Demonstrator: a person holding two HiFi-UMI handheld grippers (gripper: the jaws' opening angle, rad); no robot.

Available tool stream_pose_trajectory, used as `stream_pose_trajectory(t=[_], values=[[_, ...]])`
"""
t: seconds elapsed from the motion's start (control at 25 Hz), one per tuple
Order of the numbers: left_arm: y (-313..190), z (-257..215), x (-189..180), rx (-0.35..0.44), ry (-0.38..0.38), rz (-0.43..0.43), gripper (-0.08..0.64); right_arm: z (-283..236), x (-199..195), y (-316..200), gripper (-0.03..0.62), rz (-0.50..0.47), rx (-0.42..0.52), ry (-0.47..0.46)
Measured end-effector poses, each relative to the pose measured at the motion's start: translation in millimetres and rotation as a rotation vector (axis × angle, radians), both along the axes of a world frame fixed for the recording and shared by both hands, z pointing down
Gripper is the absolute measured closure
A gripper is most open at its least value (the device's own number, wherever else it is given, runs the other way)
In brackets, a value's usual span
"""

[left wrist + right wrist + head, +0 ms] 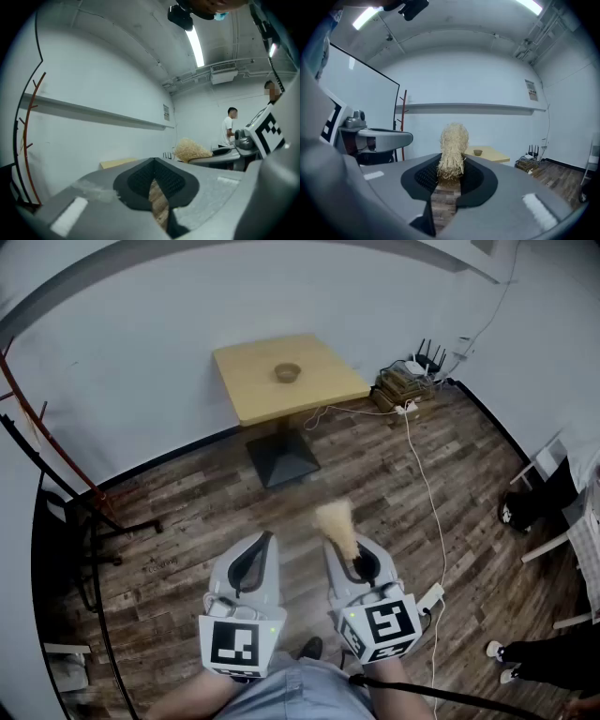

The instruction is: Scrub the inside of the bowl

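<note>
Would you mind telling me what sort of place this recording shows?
Probably a sparse office or lab room: dark wood-plank floor, plain white walls, small square yellow wooden table, and a black antenna router by the wall.

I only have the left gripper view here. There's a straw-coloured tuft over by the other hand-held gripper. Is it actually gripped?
Observer: Yes. The right gripper view shows the right hand-held gripper with its jaws closed on the fibre scrubber, and the bristles stick out past the tips.
Operator: And the bowl? I only see a sliver of tabletop.
Observer: The bowl sits near the middle of the yellow table, which stands by the wall.
Operator: Are we close to it?
Observer: No. In the head view the scrubber hangs over the wood floor, well short of the table.
</note>
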State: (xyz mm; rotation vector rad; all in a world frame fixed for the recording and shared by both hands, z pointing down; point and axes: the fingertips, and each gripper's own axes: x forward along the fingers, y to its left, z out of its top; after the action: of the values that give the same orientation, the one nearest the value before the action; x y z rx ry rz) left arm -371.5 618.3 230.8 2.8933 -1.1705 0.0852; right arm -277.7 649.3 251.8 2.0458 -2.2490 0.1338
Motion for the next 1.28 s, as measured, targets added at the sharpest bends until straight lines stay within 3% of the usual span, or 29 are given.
stream_pose_trajectory(t=[0.56, 1.04, 1.28], values=[[7.6, 4.0, 21.3, 0.004, -0.015, 0.020, 0.538, 5.4, 15.0, 7.1, 0.505, -0.008, 0.004, -0.011], [37.7, 10.3, 66.5, 0.005, -0.029, 0.035, 0.538, 11.8, 53.0, 32.9, 0.505, -0.029, 0.018, -0.054], [43.5, 29.3, 74.6, -0.018, -0.081, 0.012, 0.538, 35.0, 61.5, 32.6, 0.503, -0.063, -0.018, -0.090]])
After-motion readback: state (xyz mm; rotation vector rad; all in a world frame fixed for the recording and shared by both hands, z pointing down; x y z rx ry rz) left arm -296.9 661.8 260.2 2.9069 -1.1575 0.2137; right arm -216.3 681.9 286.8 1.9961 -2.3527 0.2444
